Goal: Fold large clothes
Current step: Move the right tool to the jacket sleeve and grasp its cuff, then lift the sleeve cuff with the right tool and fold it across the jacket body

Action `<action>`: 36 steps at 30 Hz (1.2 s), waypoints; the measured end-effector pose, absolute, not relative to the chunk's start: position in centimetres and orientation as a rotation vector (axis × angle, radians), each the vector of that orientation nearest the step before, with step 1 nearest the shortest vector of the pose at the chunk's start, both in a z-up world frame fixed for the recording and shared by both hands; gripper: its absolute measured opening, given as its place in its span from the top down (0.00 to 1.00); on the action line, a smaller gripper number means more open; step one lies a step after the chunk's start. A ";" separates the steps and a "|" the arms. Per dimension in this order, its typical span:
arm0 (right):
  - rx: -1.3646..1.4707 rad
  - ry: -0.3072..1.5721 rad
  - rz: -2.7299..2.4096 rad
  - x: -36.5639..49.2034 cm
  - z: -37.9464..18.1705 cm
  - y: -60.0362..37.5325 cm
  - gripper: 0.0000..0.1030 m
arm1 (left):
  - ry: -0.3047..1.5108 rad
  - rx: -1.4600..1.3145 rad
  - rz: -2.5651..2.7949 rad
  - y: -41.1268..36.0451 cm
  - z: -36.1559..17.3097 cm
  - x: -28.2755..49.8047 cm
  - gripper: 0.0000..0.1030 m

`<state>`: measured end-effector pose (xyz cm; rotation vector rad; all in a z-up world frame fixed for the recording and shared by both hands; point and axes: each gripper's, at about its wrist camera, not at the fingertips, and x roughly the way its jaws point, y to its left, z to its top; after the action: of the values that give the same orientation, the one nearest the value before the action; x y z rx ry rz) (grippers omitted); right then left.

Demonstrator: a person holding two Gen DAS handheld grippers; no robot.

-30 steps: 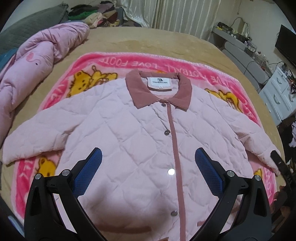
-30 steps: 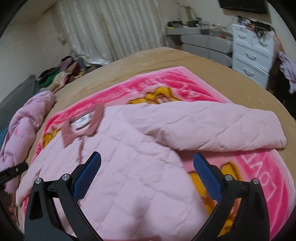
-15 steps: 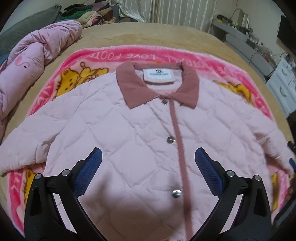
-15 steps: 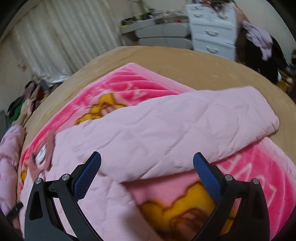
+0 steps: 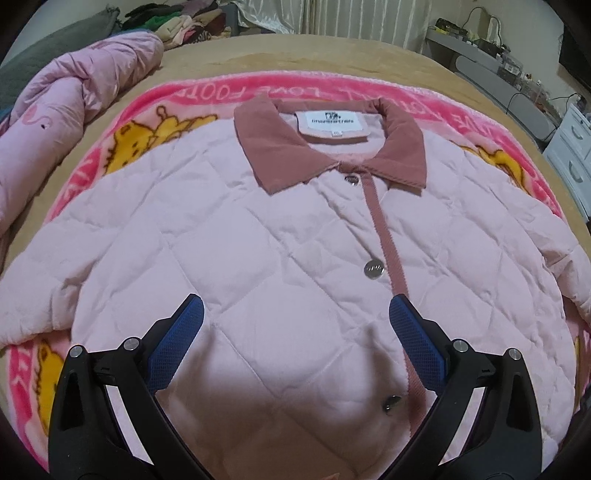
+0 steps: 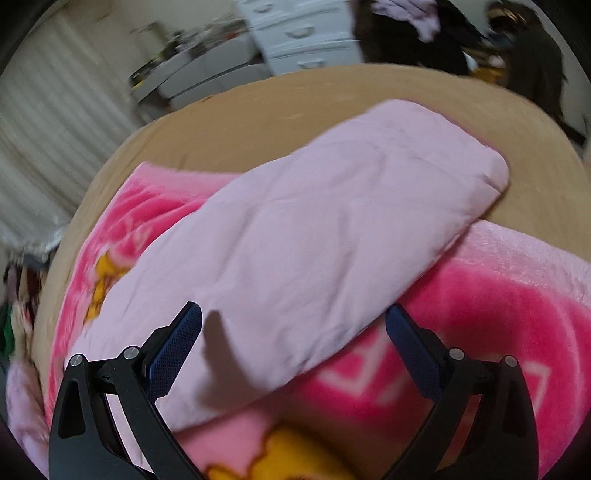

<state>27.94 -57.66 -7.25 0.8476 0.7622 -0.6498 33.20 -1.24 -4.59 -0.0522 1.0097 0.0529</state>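
A pale pink quilted jacket (image 5: 280, 236) with a dusty-rose collar (image 5: 273, 147) and snap placket lies face up, buttoned, on a pink cartoon blanket (image 5: 207, 96). Both sleeves spread sideways. My left gripper (image 5: 295, 332) hovers open above the jacket's lower front, nothing between its blue pads. In the right wrist view, the jacket's right sleeve (image 6: 332, 229) stretches out diagonally, its cuff end reaching the tan bed cover (image 6: 280, 110). My right gripper (image 6: 293, 334) is open just above the sleeve near its lower edge, gripping nothing.
A rumpled pink duvet (image 5: 70, 110) lies at the bed's left side. A heap of clothes (image 5: 177, 18) sits at the far edge. White drawers (image 5: 569, 155) and a grey desk stand right of the bed. Curtains hang behind.
My left gripper moved forward and lower over the jacket, so the collar looms larger. The right gripper swung right along the sleeve toward the cuff. Both stayed open.
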 end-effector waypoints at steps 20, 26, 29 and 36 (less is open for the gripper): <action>0.873 0.481 -0.521 28.7 -1.4 -63.7 0.79 | 0.977 -0.043 0.074 -0.5 -1.3 31.7 0.09; 0.687 0.430 -0.345 31.5 5.8 -59.4 0.81 | 0.942 -0.068 0.076 0.3 1.3 31.2 0.09; 0.615 0.411 -0.260 32.7 8.8 -56.2 0.81 | 0.929 -0.081 0.074 0.8 2.5 30.8 0.09; 0.362 0.392 -0.091 36.2 13.9 -46.1 0.82 | 0.884 -0.105 0.092 2.5 5.3 30.1 0.09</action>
<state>36.16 -46.09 13.90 0.3625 0.3922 -0.0910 30.06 2.54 5.25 -0.1046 0.8841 0.0919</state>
